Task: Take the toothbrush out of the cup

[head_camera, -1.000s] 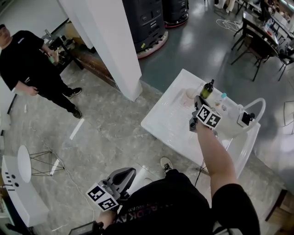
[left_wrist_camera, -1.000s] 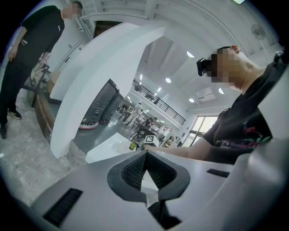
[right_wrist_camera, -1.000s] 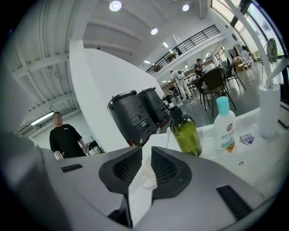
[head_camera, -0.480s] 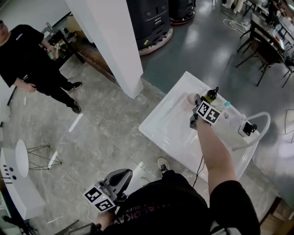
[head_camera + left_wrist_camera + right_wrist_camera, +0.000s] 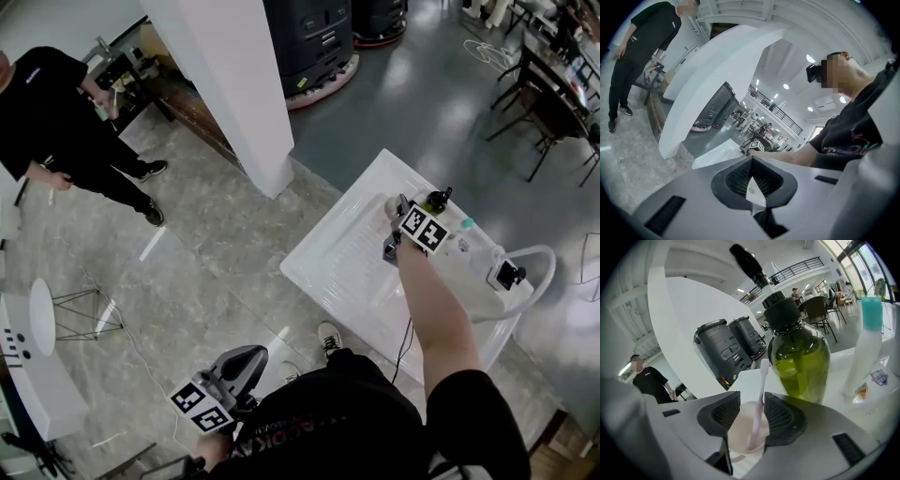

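Note:
A pale pink toothbrush (image 5: pixel 759 404) stands upright in a pinkish cup (image 5: pixel 740 436) on the white washbasin top (image 5: pixel 342 267). My right gripper (image 5: pixel 752 416) reaches over the cup's rim; its jaws have just been opening and now stand open. The brush handle rises between the pads, touching neither. In the head view this gripper (image 5: pixel 397 223) is at the cup (image 5: pixel 390 203). My left gripper (image 5: pixel 248 361) hangs low by my body, far from the basin. Its jaws (image 5: pixel 752 187) are shut with nothing in them.
A green glass bottle (image 5: pixel 799 362) with a black pump stands right behind the cup. A white tube with a teal cap (image 5: pixel 865 348) stands to its right. A curved white tap (image 5: pixel 516 272) is at the basin's far end. A person (image 5: pixel 66 122) stands beyond a white pillar (image 5: pixel 234 84).
My right gripper has moved forward and down to the cup, beside the green bottle. The left gripper has barely shifted.

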Demonstrator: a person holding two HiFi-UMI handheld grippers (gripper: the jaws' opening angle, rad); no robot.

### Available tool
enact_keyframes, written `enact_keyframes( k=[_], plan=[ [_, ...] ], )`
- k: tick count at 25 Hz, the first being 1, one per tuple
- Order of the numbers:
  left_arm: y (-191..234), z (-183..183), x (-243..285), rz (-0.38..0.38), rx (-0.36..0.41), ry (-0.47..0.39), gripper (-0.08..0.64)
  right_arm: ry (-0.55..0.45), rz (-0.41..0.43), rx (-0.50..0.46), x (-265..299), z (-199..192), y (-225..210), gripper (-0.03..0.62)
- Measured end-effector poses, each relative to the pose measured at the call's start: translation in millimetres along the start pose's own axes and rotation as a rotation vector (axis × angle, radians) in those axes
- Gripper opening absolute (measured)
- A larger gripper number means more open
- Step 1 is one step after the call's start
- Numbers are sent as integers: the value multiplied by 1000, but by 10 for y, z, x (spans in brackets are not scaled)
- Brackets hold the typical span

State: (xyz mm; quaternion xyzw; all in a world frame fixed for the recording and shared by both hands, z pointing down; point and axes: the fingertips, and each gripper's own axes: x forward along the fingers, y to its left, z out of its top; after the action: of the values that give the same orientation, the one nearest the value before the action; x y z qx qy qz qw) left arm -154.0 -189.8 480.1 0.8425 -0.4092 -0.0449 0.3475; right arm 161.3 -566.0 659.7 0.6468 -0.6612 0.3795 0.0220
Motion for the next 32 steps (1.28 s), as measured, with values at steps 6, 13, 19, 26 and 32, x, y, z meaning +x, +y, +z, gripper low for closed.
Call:
enact_keyframes(
  k=[6, 13, 19, 26, 32],
  plan=[
    [55, 39, 55, 2, -23, -24, 8, 28, -109, 16, 60, 25, -69, 147],
    [113, 79, 114, -18, -47, -53, 8, 90, -246, 14, 121, -6, -125, 147],
    [164, 119, 119, -18, -59, -68, 8, 96, -327, -70, 99, 17, -178, 64],
    [207, 114, 122, -26, -60, -56, 8, 17, -272, -182, -2, 50, -118, 48],
    [202, 113, 133, -43, -58, -32, 8, -35, -218, -249, -89, 118, 5, 45]
  ],
)
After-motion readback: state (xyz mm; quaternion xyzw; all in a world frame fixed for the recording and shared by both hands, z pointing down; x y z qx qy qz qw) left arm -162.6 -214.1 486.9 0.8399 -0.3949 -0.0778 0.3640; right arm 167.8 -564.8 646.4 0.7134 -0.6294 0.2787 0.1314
